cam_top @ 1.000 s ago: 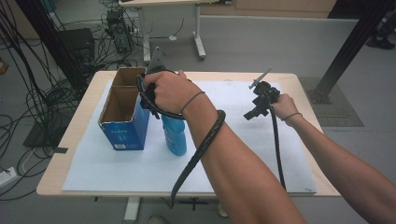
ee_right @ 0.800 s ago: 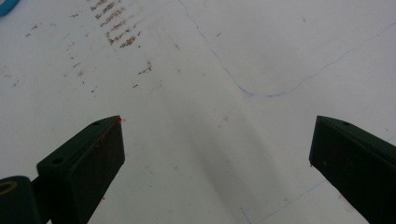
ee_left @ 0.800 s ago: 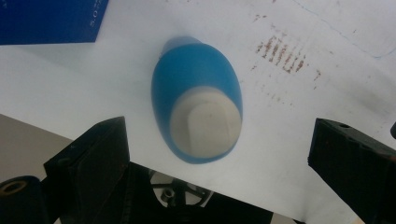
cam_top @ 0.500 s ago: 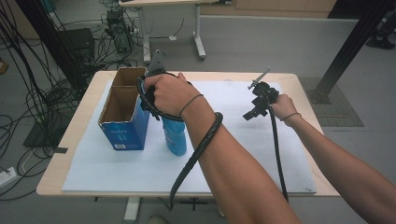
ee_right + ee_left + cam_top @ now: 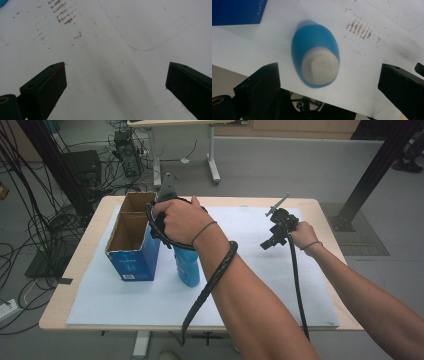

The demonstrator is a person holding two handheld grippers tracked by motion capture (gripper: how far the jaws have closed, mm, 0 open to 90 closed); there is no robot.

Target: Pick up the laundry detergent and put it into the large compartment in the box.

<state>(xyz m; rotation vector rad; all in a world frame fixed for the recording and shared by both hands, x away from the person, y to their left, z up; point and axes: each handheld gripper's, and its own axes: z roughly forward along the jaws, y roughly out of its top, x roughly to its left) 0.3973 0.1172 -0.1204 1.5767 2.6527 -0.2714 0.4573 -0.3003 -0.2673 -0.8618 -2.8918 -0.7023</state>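
A blue bottle (image 5: 188,266) with a white cap (image 5: 320,66) stands upright on the white sheet, just right of the blue cardboard box (image 5: 134,263). My left gripper (image 5: 329,66) hangs straight above the bottle and points down at it. It is open, one jaw on each side of the cap, clear of it. In the high view the hand covers most of the left gripper (image 5: 168,215). Over the right part of the sheet my right gripper (image 5: 273,238) is held open, with only bare sheet between its jaws (image 5: 116,65).
The box is open at the top and has two compartments; its rim (image 5: 150,232) reaches almost to my left hand. The white sheet (image 5: 260,290) covers most of the wooden table (image 5: 92,237). Cables trail from both grippers toward the near edge.
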